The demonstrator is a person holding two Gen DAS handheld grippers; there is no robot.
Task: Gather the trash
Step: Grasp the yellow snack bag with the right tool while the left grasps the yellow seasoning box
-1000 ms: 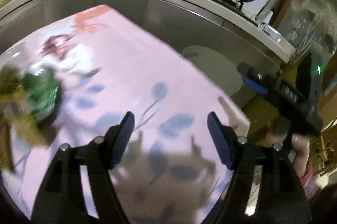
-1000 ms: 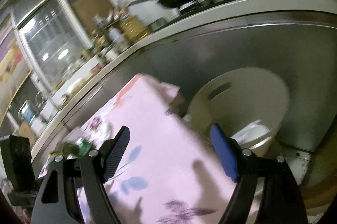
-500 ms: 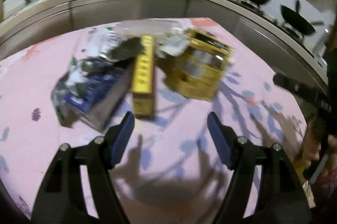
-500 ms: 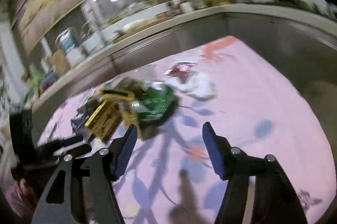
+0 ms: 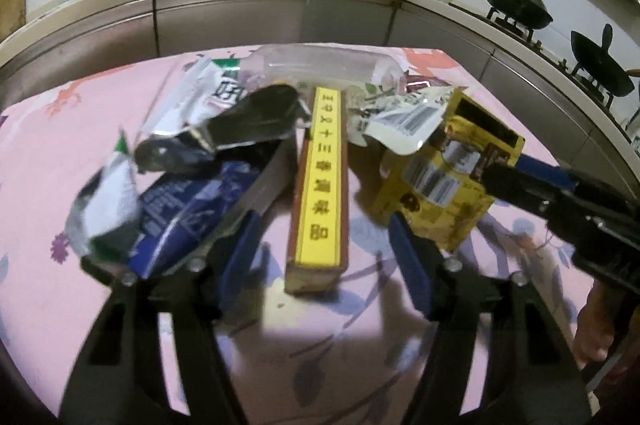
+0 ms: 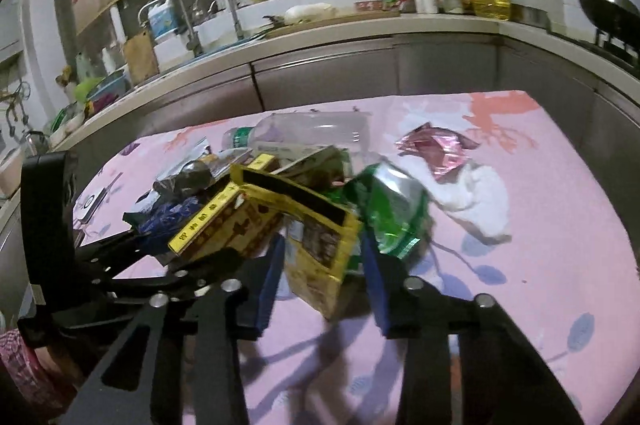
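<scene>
Where blur ruled earlier, both grippers' spread fingers now flank piled trash [image 5: 320,165].

- Your tablecloth [image 5: 400,345] is pink with blue leaf prints.
- The long box [image 5: 324,181], frame centre, shows a yellow strip.
- The packet [image 6: 394,209] right of centre is green.

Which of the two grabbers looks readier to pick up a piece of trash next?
Probably the right gripper: its open fingers already straddle the gold carton. The left gripper is open too, just short of the long yellow box.
</scene>
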